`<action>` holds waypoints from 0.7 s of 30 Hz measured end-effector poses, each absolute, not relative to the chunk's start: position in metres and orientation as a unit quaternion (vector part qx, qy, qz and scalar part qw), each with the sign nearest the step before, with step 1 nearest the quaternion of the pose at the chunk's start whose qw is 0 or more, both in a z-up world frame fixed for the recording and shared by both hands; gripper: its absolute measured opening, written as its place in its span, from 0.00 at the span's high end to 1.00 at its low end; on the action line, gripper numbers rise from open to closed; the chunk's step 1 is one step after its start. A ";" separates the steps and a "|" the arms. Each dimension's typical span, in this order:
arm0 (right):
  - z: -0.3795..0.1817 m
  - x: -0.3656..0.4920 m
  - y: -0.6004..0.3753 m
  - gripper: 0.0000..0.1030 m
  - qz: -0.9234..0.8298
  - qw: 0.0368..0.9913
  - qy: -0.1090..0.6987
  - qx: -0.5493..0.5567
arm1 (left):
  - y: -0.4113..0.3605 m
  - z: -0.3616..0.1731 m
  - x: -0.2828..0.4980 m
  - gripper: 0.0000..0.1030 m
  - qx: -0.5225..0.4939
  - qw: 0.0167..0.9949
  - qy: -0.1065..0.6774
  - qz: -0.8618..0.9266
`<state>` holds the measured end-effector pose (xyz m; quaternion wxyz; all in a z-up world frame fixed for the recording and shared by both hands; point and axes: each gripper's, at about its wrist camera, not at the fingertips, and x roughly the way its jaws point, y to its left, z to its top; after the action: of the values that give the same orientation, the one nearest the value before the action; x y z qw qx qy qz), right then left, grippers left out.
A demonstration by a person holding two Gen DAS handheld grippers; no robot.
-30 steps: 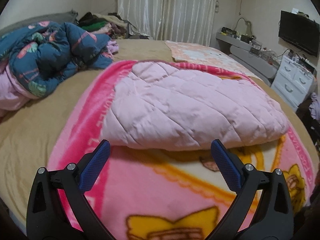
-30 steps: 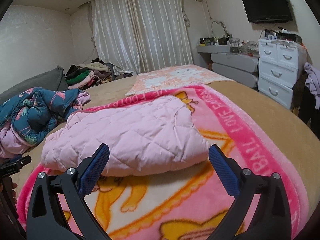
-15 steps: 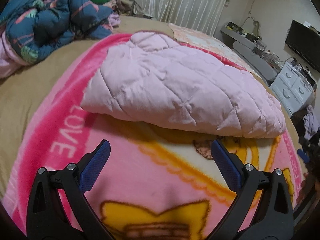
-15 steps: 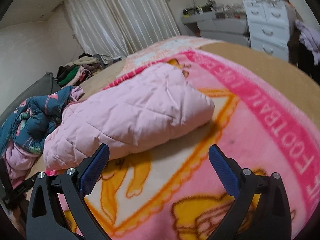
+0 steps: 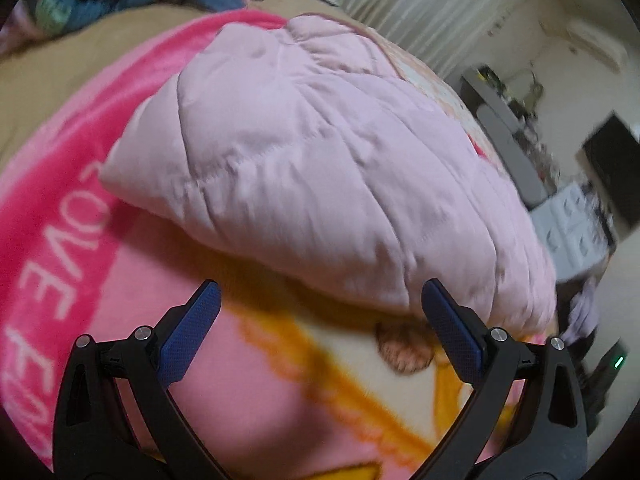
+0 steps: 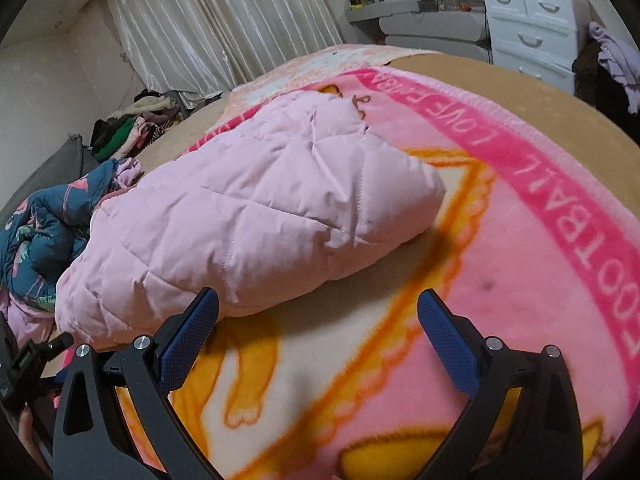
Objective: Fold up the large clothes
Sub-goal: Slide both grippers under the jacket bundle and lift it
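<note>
A folded pale pink quilted garment (image 5: 320, 152) lies on a pink cartoon blanket (image 5: 60, 208) spread over the bed. It also shows in the right wrist view (image 6: 248, 216), on the same blanket (image 6: 560, 264). My left gripper (image 5: 320, 328) is open and empty, just in front of the garment's near edge. My right gripper (image 6: 316, 328) is open and empty, close to the garment's near edge, with its left fingertip (image 6: 200, 312) right by the fabric.
A crumpled dark blue floral quilt (image 6: 44, 236) lies at the bed's left. A pile of clothes (image 6: 136, 128) sits by the curtain. White drawers (image 6: 532, 20) and a grey shelf (image 6: 420, 20) stand beyond the bed's right side.
Both grippers have moved forward and lower toward the pink garment, which now fills more of each view. Both stayed open.
</note>
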<state>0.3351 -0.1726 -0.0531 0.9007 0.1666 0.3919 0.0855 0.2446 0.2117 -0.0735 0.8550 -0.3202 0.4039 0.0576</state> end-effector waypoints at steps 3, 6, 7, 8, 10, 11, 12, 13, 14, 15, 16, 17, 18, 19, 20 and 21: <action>-0.058 0.349 -0.177 0.04 0.091 0.890 0.396 0.205 | 0.229 -0.077 0.256 0.09 -0.363 0.846 0.386 0.064; -0.065 0.367 -0.181 0.04 0.093 0.873 0.408 0.252 | 0.240 -0.079 0.267 0.09 -0.381 0.840 0.378 0.072; -0.067 0.371 -0.182 0.04 0.092 0.869 0.410 0.261 | 0.242 -0.080 0.270 0.09 -0.385 0.839 0.378 0.074; -0.070 0.377 -0.183 0.04 0.092 0.865 0.412 0.272 | 0.245 -0.081 0.274 0.08 -0.391 0.835 0.379 0.076; -0.073 0.385 -0.184 0.04 0.095 0.857 0.413 0.291 | 0.249 -0.083 0.280 0.08 -0.403 0.831 0.376 0.078; -0.074 0.389 -0.185 0.04 0.094 0.855 0.413 0.300 | 0.251 -0.084 0.282 0.08 -0.406 0.830 0.375 0.079; -0.075 0.393 -0.185 0.04 0.093 0.852 0.414 0.306 | 0.252 -0.084 0.285 0.08 -0.408 0.830 0.373 0.081; -0.076 0.395 -0.186 0.04 0.093 0.850 0.414 0.311 | 0.253 -0.086 0.290 0.08 -0.408 0.830 0.371 0.083; -0.077 0.399 -0.186 0.04 0.093 0.848 0.416 0.316 | 0.253 -0.086 0.293 0.08 -0.407 0.831 0.369 0.085; -0.079 0.402 -0.186 0.04 0.093 0.846 0.417 0.320 | 0.254 -0.088 0.297 0.08 -0.406 0.833 0.367 0.086; -0.081 0.405 -0.185 0.04 0.094 0.843 0.418 0.324 | 0.256 -0.089 0.297 0.08 -0.408 0.833 0.364 0.087; -0.082 0.407 -0.184 0.04 0.094 0.842 0.420 0.325 | 0.258 -0.091 0.301 0.08 -0.412 0.833 0.360 0.087; -0.084 0.410 -0.184 0.04 0.093 0.841 0.420 0.327 | 0.260 -0.094 0.304 0.08 -0.417 0.831 0.357 0.087; -0.086 0.414 -0.183 0.04 0.094 0.839 0.421 0.331 | 0.262 -0.095 0.306 0.08 -0.420 0.831 0.355 0.088; -0.088 0.415 -0.182 0.04 0.094 0.838 0.422 0.334 | 0.263 -0.096 0.309 0.08 -0.421 0.831 0.352 0.089; -0.090 0.415 -0.182 0.04 0.094 0.836 0.421 0.338 | 0.263 -0.097 0.312 0.08 -0.420 0.833 0.349 0.090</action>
<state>0.4154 -0.1820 -0.0896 0.8363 0.3378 0.4214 0.0940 0.3121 0.2633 -0.0970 0.8329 -0.4198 0.3492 0.0898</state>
